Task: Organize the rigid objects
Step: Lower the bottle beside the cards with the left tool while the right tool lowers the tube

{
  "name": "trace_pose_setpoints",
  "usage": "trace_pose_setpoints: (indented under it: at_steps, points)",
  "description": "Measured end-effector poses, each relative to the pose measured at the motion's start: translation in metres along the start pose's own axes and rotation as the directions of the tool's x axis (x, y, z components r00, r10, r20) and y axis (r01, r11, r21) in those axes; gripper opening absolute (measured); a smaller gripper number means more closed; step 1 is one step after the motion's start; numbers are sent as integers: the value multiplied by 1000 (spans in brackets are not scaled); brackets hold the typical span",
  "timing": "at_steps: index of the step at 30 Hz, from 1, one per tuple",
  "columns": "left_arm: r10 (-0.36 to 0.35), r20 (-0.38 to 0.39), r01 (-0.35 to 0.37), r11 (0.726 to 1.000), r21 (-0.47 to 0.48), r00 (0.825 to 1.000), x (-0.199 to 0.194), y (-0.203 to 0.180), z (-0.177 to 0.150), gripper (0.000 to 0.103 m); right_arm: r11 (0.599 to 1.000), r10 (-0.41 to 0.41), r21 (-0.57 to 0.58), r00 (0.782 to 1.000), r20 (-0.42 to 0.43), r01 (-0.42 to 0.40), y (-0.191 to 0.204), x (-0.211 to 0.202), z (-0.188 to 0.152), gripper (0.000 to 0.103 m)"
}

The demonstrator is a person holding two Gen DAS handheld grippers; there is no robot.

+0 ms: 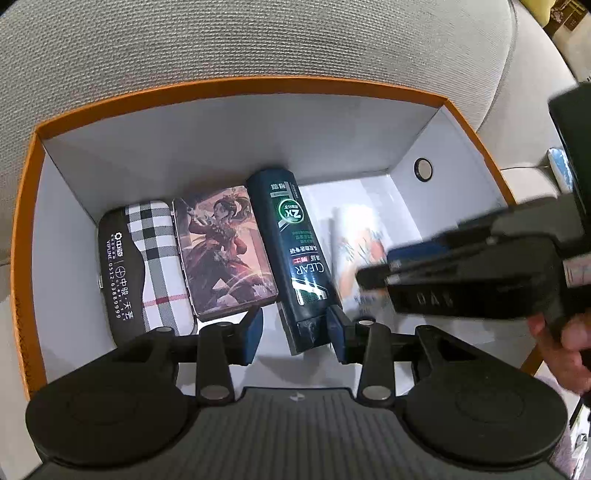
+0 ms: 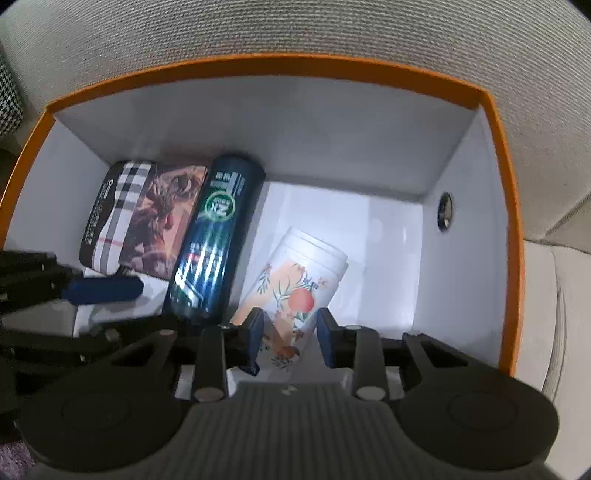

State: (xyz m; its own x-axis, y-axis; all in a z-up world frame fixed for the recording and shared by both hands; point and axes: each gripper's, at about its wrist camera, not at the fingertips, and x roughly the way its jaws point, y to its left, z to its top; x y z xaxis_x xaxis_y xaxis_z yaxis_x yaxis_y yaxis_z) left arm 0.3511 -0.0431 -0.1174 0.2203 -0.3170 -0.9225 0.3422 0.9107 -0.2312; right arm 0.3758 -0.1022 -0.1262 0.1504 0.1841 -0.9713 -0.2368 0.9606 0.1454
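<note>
An orange box [image 1: 258, 86] with white inside walls holds a row of things lying flat: a black and plaid glasses case [image 1: 144, 266], an illustrated tin [image 1: 225, 251] and a dark green CLEAR bottle [image 1: 295, 251]. To their right lies a white floral canister [image 2: 295, 288], tilted on the box floor. My left gripper [image 1: 295, 332] stands open around the bottle's near end; the left pad is clear of it. My right gripper [image 2: 290, 332] is open, its pads either side of the canister's near end with a gap at the right pad. Its black body [image 1: 461, 273] crosses the left wrist view.
The box sits on a grey fabric sofa [image 2: 332, 29]. A round metal eyelet [image 2: 445, 210] is in the box's right wall. White floor [image 2: 388, 258] shows to the right of the canister. A person's hand [image 1: 569, 343] shows at the right edge.
</note>
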Motion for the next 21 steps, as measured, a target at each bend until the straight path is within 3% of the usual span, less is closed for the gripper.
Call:
trace_pose_setpoints:
  at_steps: [8,10,16,21]
  points:
    - [-14,-4,14,1000,-14,1000,0,4,7,43,998,-23,-64,998,65,27,11,8,28,19]
    - [-22,-7,22,1000,-17,1000,1,5,9,39,994,-36,-102,996,78,44,15,8,29,17]
    - [-27,-9,27,999,-36,1000,-1,7,6,38,996,-27,-87,996,82,34,12,2,30,17]
    - [-48,35,49,998,-49,998,-18,9,-2,38,994,-42,-93,994,105,52,13,-15,22,18]
